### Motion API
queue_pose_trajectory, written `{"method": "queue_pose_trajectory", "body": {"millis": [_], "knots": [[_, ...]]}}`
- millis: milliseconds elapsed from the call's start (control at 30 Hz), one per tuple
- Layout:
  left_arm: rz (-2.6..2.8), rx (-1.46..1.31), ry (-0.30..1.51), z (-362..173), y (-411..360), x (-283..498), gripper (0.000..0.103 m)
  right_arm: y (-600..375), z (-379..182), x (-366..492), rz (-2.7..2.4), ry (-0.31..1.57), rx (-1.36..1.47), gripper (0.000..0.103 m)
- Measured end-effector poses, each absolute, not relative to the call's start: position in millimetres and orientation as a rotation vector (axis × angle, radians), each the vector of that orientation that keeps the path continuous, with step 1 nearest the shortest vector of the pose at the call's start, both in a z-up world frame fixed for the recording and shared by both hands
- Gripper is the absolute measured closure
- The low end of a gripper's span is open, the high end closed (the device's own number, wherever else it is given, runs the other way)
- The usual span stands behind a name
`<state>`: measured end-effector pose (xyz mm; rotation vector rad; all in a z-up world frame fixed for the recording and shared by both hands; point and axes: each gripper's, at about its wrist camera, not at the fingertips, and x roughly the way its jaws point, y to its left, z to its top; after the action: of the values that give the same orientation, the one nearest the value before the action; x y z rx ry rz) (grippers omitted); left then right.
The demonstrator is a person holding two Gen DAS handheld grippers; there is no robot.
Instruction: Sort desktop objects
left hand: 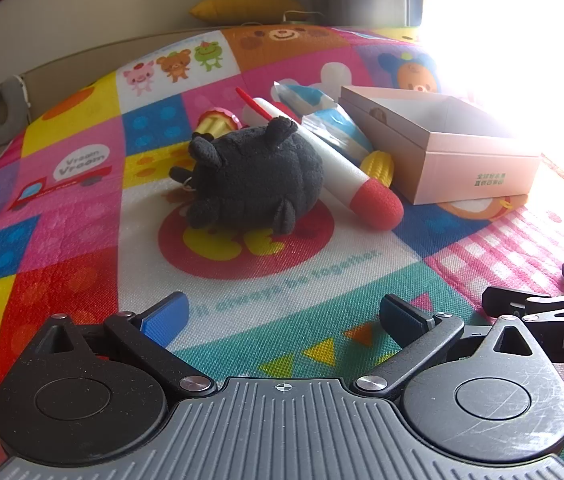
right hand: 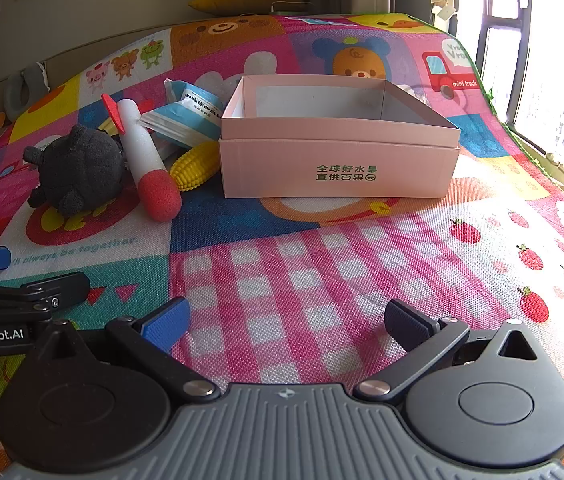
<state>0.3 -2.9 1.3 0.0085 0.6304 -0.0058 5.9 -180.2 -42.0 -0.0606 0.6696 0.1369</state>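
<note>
Bare patterned play mat is left free before the open pink cardboard box, whose left side is crowded by a yellow toy corn cob, red-tipped white foam rocket and black plush toy.

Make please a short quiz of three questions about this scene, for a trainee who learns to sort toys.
1. True or false: the pink box already holds a toy.
2. What lies against the box's left side in the right wrist view? A) the plush B) the corn C) a cup
3. Fill in: the foam rocket has a ____ nose.

Key
1. False: what shows of its inside is bare.
2. B: the corn lies at the box's left wall, and the plush lies further left, beyond the rocket.
3. Red.

Both the left gripper and the right gripper stand open and hold nothing.
</note>
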Motion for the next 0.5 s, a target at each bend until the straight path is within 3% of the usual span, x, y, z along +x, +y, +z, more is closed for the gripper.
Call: {"method": "queue_pose_trajectory", "body": {"millis": [500], "knots": [[-0.009,0.007,0.629,1.2,-2.9,0.1,0.0,-180.7,-41.0,5.8,0.139,0.671,-0.06,0.0]]}}
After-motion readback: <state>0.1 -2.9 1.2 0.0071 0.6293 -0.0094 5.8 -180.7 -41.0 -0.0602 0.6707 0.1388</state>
